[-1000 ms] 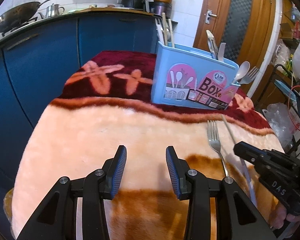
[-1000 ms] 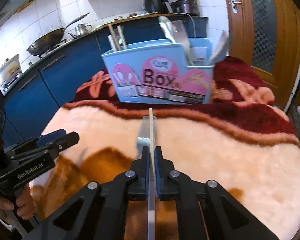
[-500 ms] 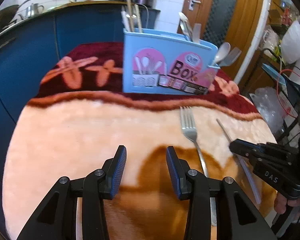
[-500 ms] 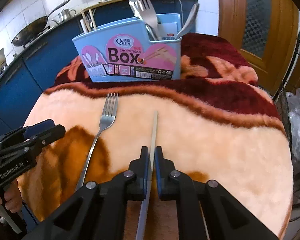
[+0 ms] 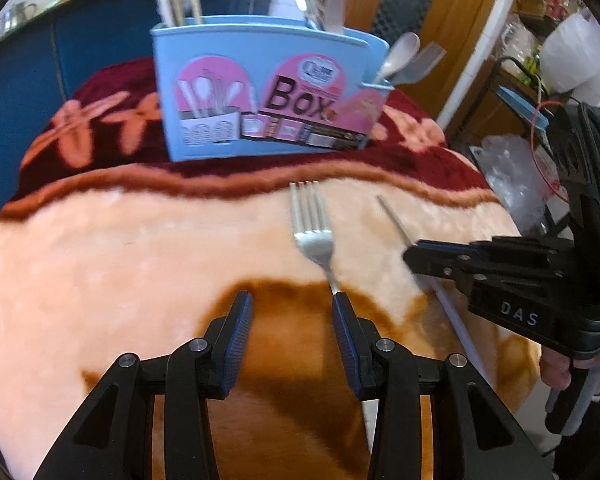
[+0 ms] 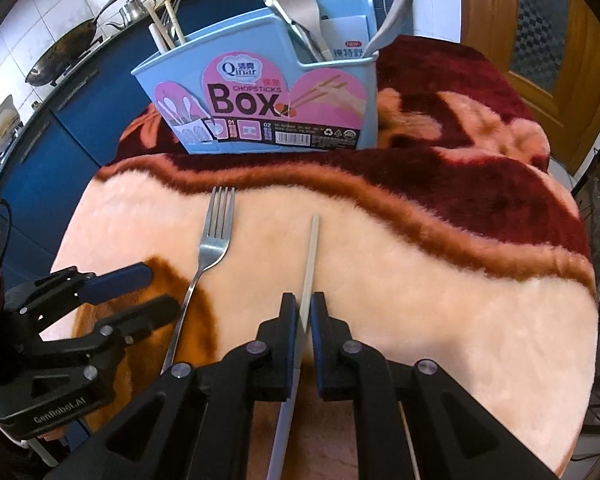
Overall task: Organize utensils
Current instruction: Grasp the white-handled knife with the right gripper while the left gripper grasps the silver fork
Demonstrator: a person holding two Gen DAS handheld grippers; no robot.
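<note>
A light blue utensil box (image 5: 260,92) (image 6: 260,112) stands at the far side of the blanket-covered table, with chopsticks, spoons and a fork sticking out of it. A steel fork (image 5: 312,236) (image 6: 216,240) lies on the peach part of the blanket, tines toward the box. My left gripper (image 5: 292,308) (image 6: 162,289) is open just left of the fork's handle, which runs past its right finger. Nothing is between its pads. My right gripper (image 6: 304,308) (image 5: 414,254) is shut on a pale chopstick (image 6: 310,256) (image 5: 392,216), to the right of the fork.
The plush blanket (image 6: 440,288) covers a round table and drops off at the edges. Blue kitchen cabinets (image 6: 40,168) with a wok (image 6: 64,56) stand behind. To the right are a wooden door (image 6: 540,40) and a rack with plastic bags (image 5: 512,168).
Both grippers have tilted down and come nearer the table. My left gripper has shifted right up to the fork's handle. My right gripper has carried the chopstick to the right of the fork.
</note>
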